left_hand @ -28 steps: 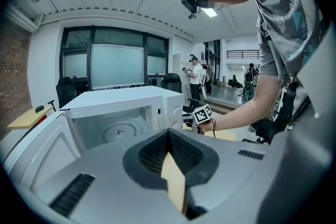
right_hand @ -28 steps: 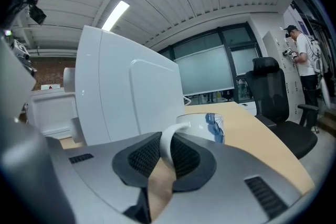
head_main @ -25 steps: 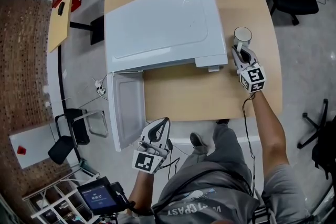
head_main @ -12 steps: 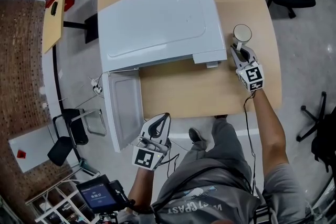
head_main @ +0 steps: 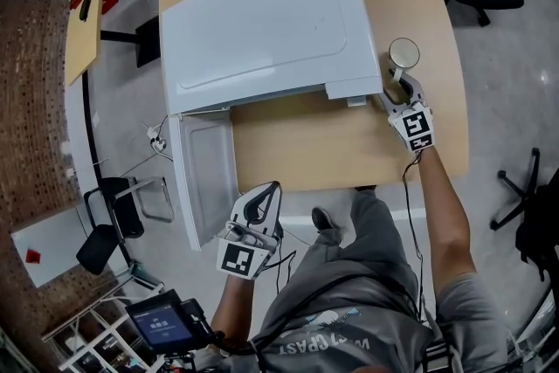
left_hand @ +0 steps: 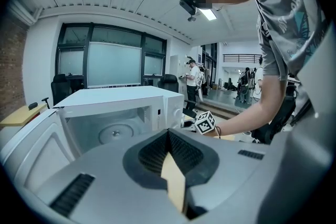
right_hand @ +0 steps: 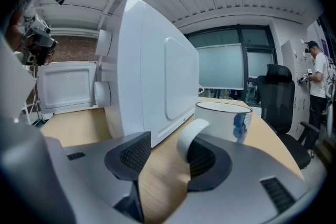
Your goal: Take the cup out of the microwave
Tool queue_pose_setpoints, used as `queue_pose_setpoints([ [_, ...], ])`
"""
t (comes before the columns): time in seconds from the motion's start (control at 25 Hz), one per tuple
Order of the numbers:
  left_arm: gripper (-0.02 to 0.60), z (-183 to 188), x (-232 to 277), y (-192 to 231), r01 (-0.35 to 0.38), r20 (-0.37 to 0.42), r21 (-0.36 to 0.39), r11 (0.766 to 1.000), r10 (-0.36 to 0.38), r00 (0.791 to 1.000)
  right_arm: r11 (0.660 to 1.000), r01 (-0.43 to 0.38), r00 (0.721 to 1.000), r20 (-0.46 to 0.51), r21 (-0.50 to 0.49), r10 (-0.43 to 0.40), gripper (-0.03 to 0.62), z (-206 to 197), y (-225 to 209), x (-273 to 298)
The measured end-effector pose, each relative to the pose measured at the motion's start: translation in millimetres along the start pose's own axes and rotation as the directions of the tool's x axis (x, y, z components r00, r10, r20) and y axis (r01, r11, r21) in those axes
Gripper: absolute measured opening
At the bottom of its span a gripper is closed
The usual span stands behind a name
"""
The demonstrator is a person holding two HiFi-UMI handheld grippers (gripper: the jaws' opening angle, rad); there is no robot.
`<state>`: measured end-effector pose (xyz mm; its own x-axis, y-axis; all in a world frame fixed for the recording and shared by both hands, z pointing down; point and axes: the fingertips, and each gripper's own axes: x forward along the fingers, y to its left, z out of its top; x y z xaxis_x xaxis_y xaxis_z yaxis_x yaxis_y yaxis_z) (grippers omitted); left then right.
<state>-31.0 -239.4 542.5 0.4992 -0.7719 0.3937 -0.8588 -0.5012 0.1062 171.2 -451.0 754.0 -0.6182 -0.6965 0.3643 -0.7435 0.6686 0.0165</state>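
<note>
Head view: reaches the right grey two-jaw gripper (head_main: 397, 86) out to the far right side of the light wooden table (head_main: 349, 155), forearm stretched straight ahead, marker cube facing up, jaw tips right at the white ceramic cup with a blue mark (head_main: 403, 54). Finds that cup upright on the table, outside the large white microwave (head_main: 262, 22) and just beside its right wall. Shows the microwave's white door (head_main: 210, 175) swung open past the table's near-left edge. Carries the left grey two-jaw gripper (head_main: 273, 188) low and close to the body, off the table, near the free end of the open door, tips aimed toward the microwave. Left gripper view: presses the two dark ribbed pads (left_hand: 181, 150) together at the tip, clenched on nothing. Looks slightly down toward the microwave's open cavity, with only the round turntable (left_hand: 113, 134) inside. Right gripper view: spreads the jaws wide, released, having just been opening. Brackets the cup's white loop handle (right_hand: 190, 138) between them, close against the right pad and well clear of the left, with no squeeze on it; cannot tell whether handle and pad touch. Points a little below level along the table, cup body just beyond the right jaw, microwave wall to the left.
</note>
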Motion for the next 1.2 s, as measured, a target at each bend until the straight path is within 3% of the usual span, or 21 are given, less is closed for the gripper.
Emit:
queue_pose_setpoints([
  [0.12, 0.026, -1.0, 0.3, 0.7, 0.003, 0.0, -0.003, 1.0, -0.003, 1.0, 0.997, 0.074, 0.997, -0.015, -0.014, -0.074, 0.193, -0.7, -2.5, -2.0],
  [0.2, 0.026, -2.6, 1.0, 1.7, 0.0, -0.001, -0.008, 1.0, 0.0, 1.0, 0.992, 0.105, 0.994, 0.022, 0.064, -0.107, 0.193, -2.1, -12.1, -3.7],
  [0.32, 0.026, -5.0, 3.5, 0.8, -0.003, 0.002, -0.01, 1.0, 0.003, 1.0, 0.982, 0.096, 0.992, 0.059, 0.162, -0.107, 0.193, -2.2, -23.7, -0.9],
  [0.48, 0.026, -4.2, 3.4, -4.1, -0.003, 0.006, -0.006, 1.0, 0.003, 1.0, 0.983, 0.102, 0.993, 0.045, 0.156, -0.11, 0.193, -3.2, -24.2, 0.5],
  [0.64, 0.026, 1.4, -2.8, -8.4, -0.015, 0.015, 0.004, 1.0, 0.014, 1.0, 0.986, 0.126, 0.992, -0.004, 0.11, -0.126, 0.193, -9.5, -24.0, -4.4],
  [0.76, 0.026, 2.3, -7.9, -11.0, -0.02, 0.016, 0.012, 1.0, 0.019, 1.0, 0.986, 0.167, 0.983, -0.086, 0.016, -0.165, 0.193, -14.9, -24.0, -7.1],
  [0.96, 0.026, -2.8, -9.2, -16.6, -0.004, 0.015, 0.009, 1.0, 0.004, 1.0, 0.956, 0.257, 0.929, -0.237, -0.141, -0.285, 0.193, -26.1, -24.1, -7.7],
  [1.2, 0.026, -6.2, -16.9, -17.5, 0.005, 0.026, 0.007, 1.0, -0.005, 1.0, 0.914, 0.379, 0.887, -0.227, -0.143, -0.403, 0.193, -31.1, -30.3, -21.3],
])
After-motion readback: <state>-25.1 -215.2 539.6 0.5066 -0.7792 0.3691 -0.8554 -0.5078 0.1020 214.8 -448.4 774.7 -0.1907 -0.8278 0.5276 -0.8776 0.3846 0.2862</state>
